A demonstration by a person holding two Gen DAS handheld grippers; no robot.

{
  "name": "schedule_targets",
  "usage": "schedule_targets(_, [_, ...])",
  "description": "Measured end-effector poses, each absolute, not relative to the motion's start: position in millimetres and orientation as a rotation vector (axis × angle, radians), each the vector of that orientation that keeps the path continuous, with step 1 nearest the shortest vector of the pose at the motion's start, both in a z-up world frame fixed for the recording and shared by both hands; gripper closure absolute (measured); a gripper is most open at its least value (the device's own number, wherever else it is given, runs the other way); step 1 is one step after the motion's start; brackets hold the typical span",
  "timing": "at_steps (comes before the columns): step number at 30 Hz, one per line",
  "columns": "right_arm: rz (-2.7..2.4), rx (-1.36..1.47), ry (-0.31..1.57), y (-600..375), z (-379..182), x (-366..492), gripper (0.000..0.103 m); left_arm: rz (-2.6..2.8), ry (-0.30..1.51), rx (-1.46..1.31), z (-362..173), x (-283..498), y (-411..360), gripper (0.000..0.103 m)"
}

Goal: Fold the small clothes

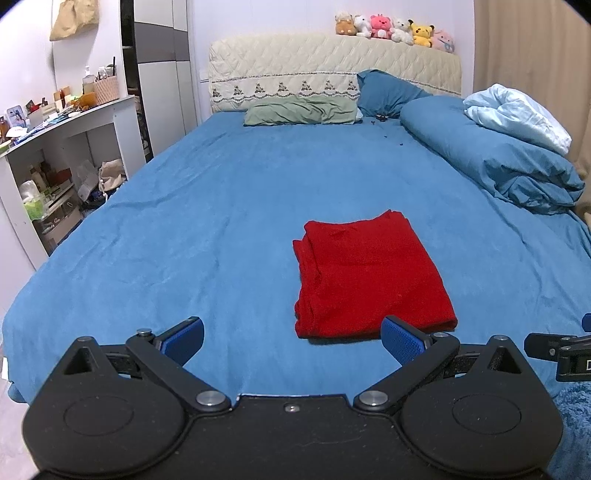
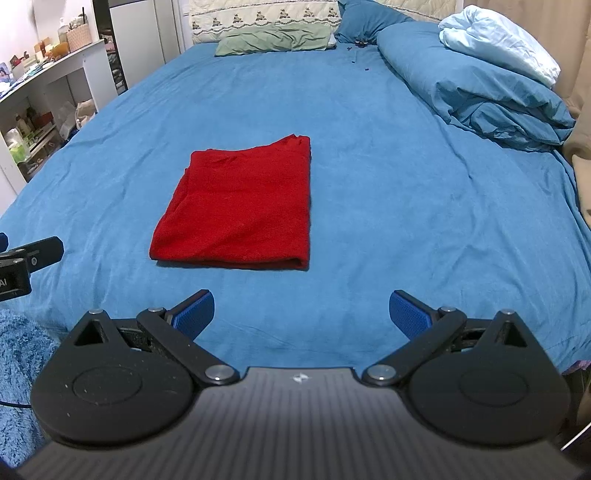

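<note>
Red knitted cloth (image 1: 371, 273) (image 2: 240, 206), folded into a flat rectangle, lies on the blue-sheeted bed (image 1: 207, 221) (image 2: 406, 206) near its foot edge. The left gripper (image 1: 291, 339) and right gripper (image 2: 301, 314) hover apart from it, jaws spread wide, grasping nothing.

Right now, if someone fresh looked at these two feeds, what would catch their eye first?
The folded red garment stands out, lying flat on the blue bedsheet just ahead of both grippers. The left gripper and right gripper are both open and empty, short of the cloth. Beyond, a bunched blue duvet lies along the right side, and a row of plush toys sits on the headboard.
</note>
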State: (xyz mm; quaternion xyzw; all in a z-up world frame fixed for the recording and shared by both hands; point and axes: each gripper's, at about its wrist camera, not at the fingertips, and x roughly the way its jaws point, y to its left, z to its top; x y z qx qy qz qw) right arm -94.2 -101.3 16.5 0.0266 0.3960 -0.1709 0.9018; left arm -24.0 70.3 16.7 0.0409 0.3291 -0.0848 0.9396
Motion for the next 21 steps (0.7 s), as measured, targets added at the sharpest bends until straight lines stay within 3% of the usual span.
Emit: schedule_targets(21, [-0.356, 0.054, 0.818, -97.2, 16.6, -95.2, 0.000, -0.171, 0.664, 0.078, 18.9, -25.1, 69.3, 0.000])
